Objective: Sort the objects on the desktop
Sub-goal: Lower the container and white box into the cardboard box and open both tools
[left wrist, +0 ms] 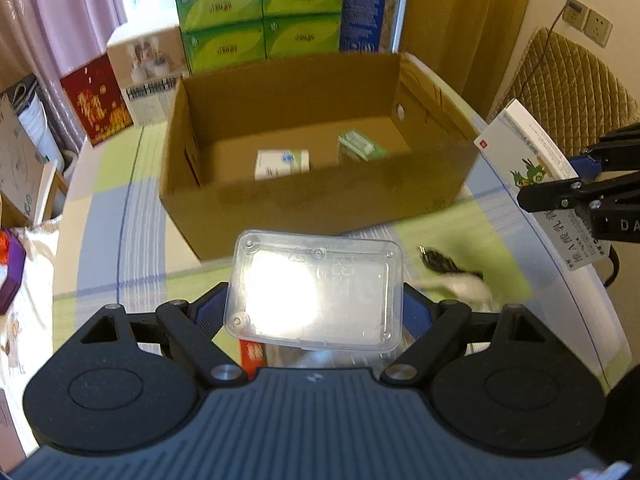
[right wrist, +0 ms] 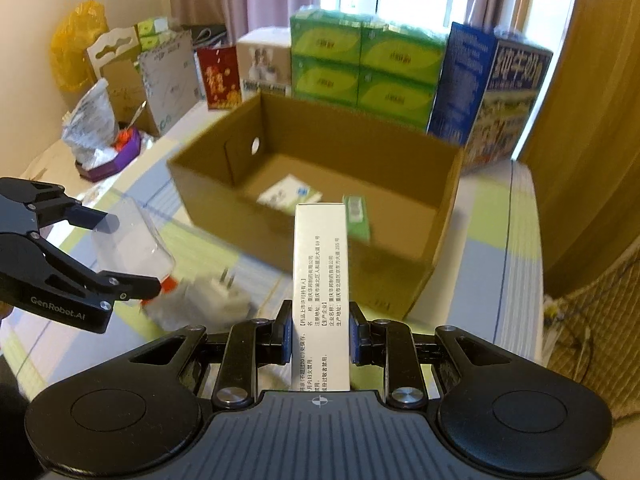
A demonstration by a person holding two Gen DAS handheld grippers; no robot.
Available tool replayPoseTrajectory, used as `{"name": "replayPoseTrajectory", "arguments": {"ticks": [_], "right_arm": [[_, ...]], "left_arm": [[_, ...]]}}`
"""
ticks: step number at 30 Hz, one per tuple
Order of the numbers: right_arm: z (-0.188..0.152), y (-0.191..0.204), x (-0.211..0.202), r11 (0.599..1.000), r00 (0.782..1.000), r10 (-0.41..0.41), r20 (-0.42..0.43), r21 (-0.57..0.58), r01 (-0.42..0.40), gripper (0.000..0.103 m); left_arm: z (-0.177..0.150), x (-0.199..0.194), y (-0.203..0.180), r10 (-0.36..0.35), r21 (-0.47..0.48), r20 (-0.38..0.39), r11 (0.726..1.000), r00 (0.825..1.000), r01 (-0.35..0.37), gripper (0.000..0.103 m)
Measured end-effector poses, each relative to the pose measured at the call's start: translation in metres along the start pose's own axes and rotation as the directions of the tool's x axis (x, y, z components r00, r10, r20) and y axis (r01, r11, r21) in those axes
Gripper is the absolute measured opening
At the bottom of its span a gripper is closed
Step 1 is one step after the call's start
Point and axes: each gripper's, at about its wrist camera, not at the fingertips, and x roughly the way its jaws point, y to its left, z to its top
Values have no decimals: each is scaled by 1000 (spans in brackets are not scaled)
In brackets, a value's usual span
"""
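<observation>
Clear plastic fills the near middle of the left wrist view: a transparent lidded container [left wrist: 316,292] is clamped between the jaws of the left gripper [left wrist: 316,312], raised above the table [left wrist: 100,224]. The right gripper [right wrist: 319,336] has its jaws clenched on a tall white medicine box [right wrist: 320,280], held upright. Ahead of both stands an open cardboard box [left wrist: 304,204], with a white packet [left wrist: 282,164] and a green packet [left wrist: 360,146] on its floor. Only the right wrist view shows a white plug adapter [right wrist: 224,296] on the table beside the left gripper; in the left view that spot is a motion-blurred white and dark smear. A red item under the container is mostly hidden. Green tissue packs [right wrist: 364,64] stand beyond the box.
</observation>
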Motion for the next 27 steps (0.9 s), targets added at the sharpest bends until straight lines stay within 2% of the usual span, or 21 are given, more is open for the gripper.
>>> {"name": "replayPoseTrajectory", "arguments": {"ticks": [7,15,27], "right_arm": [[47,-19,19,1000,1000,-9,24,5,9,23],[87,-45,61,998,1000,-9,16,60,8,23],[112,-82,113,987,999,-42,11,153,39,23]], "left_arm": [[53,10,10,3,25,34,1000,999,-4,84],[99,51,20,-18,-11,21,1000,1000,18,84],[122,117,26,-49,-66,3,997,999,49,84]]}}
